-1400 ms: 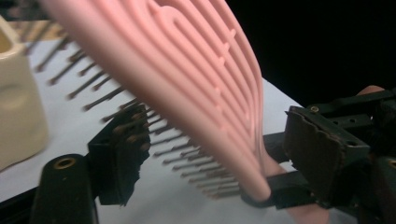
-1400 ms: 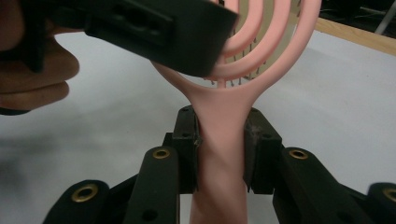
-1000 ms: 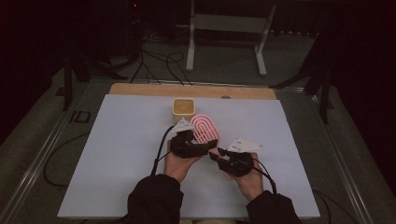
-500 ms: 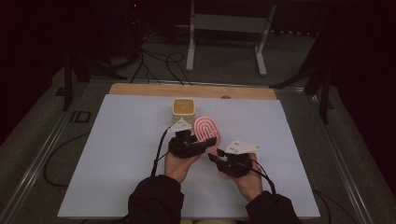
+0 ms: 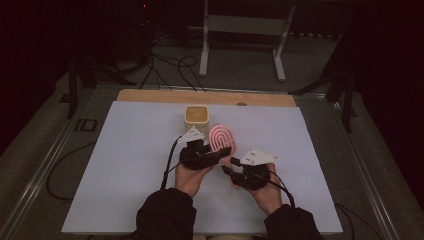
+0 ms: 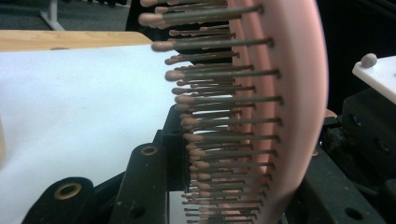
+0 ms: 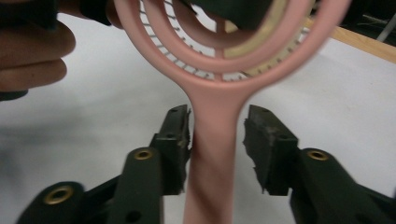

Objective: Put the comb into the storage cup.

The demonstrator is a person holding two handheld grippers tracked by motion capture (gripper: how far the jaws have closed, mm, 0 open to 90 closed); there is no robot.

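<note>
A pink hairbrush [image 5: 222, 137] stands on edge above the white table, between my two grippers. My left gripper [image 5: 216, 151] is shut on its oval head; its jaws have just been closing. In the left gripper view the bristles and the pink back [image 6: 289, 93] sit between the jaws of that gripper [image 6: 247, 154]. My right gripper [image 5: 231, 166] is at the handle [image 7: 215, 154], and its jaws have just been opening. In the right gripper view this gripper [image 7: 217, 135] stands open: the handle runs between its pads [image 7: 268, 140], with a gap on the right side.
A small wooden box [image 5: 196, 117] stands just behind the brush on the white table sheet [image 5: 125, 150]. The table's wooden far edge [image 5: 150, 95] runs behind it. Cables trail from both grippers toward the person's sleeves. The floor beyond holds a metal stand and loose cables.
Both hands and the brush stay where they were. The left gripper sits a little tighter against the brush head than a second ago.
</note>
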